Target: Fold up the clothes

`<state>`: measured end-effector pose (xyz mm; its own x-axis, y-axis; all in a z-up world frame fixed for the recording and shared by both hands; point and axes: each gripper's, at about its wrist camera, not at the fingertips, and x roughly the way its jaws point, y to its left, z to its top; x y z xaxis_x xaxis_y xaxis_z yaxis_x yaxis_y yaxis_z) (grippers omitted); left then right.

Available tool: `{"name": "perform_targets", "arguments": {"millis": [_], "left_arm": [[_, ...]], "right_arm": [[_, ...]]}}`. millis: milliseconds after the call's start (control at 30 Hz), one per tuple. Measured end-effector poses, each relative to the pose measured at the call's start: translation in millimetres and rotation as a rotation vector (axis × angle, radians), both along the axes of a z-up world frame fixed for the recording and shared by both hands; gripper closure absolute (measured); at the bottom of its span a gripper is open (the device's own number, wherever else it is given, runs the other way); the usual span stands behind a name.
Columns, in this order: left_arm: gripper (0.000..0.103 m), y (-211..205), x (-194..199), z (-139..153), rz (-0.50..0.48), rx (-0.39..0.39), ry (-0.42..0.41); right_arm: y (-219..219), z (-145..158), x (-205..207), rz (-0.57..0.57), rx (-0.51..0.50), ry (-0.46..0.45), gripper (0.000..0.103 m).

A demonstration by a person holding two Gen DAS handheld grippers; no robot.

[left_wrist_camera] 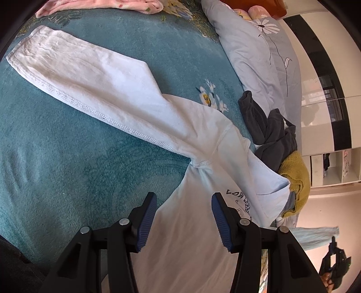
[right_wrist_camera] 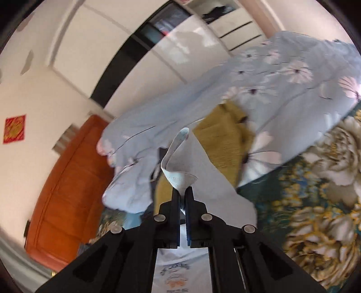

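Shirt [left_wrist_camera: 126, 94] is white, long-sleeved, with dark print on the chest, lying on the teal bed cover [left_wrist_camera: 56, 162]; one sleeve lies stretched out flat. Left gripper [left_wrist_camera: 183, 222] hovers over it, jaws spread. Right gripper [right_wrist_camera: 182, 191] pinches one cuff [right_wrist_camera: 179, 178], lifted.

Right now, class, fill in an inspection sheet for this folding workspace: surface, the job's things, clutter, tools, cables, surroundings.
Surface: teal floral blanket on a bed.
Job's things: white long-sleeved shirt lying on the blanket, one sleeve stretched out flat, printed front facing up.
Clutter: dark grey garment, mustard knit, pink cloth, pale blue daisy-print duvet.
Tools: left tool open above the shirt body; right tool shut on a shirt edge, lifting it.
Cables: nothing seen.
Surroundings: white wardrobe, orange-brown headboard.
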<state>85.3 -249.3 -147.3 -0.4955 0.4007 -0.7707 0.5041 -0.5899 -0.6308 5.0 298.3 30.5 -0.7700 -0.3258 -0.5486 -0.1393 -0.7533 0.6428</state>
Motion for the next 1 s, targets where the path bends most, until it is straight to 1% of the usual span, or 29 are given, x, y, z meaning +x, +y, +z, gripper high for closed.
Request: {"name": "perform_targets", "arguments": {"millis": [100,133,200,267,400,467,600,667,733,767,800,867,900,933,967,1000], "left_arm": [[0.049,-5,2,2,0.023,0.007,0.014],[0.049,-7,3,3,0.033,0.008,0.017],[0.049,-11,5,4,0.054,0.011,0.024],[0.049,-16,7,5,0.075,0.014,0.031],[0.049,-25,11,6,0.101,0.014,0.037],[0.049,-30,14,5,0.122,0.029,0.039],[0.049,-38,15,4,0.159,0.05,0.046],[0.049,-43,12,4,0.166,0.042,0.041],[0.049,-50,9,7,0.168,0.019,0.036],[0.049,-53,7,9,0.168,0.006,0.033],[0.049,-59,6,11,0.172,-0.009,0.033],[0.049,-71,3,17,0.181,-0.041,0.035],[0.049,-78,2,19,0.191,-0.052,0.034],[0.049,-87,1,21,0.205,-0.062,0.03],[0.048,-96,1,22,0.22,-0.073,0.024],[0.049,-107,1,22,0.249,-0.088,0.003]], "right_arm": [[-79,17,-22,0.184,0.021,0.066,0.1],[-106,18,-30,0.241,0.03,0.074,0.1],[-162,-4,-45,0.335,0.051,0.03,0.1],[-214,-39,-58,0.407,0.083,-0.049,0.1],[-292,-112,-74,0.495,0.231,-0.204,0.1],[-314,-139,-74,0.521,0.288,-0.265,0.099],[-346,-156,-61,0.578,0.354,-0.286,0.099],[-359,-161,-56,0.621,0.38,-0.289,0.099],[-370,-165,-54,0.673,0.411,-0.298,0.096],[-372,-168,-54,0.69,0.421,-0.31,0.095],[-374,-171,-55,0.707,0.426,-0.32,0.092],[-371,-172,-54,0.727,0.394,-0.323,0.079],[-367,-170,-54,0.73,0.361,-0.321,0.066],[-362,-169,-54,0.732,0.328,-0.32,0.06],[-359,-167,-54,0.733,0.305,-0.318,0.059],[-355,-164,-55,0.729,0.306,-0.317,0.059]]}}
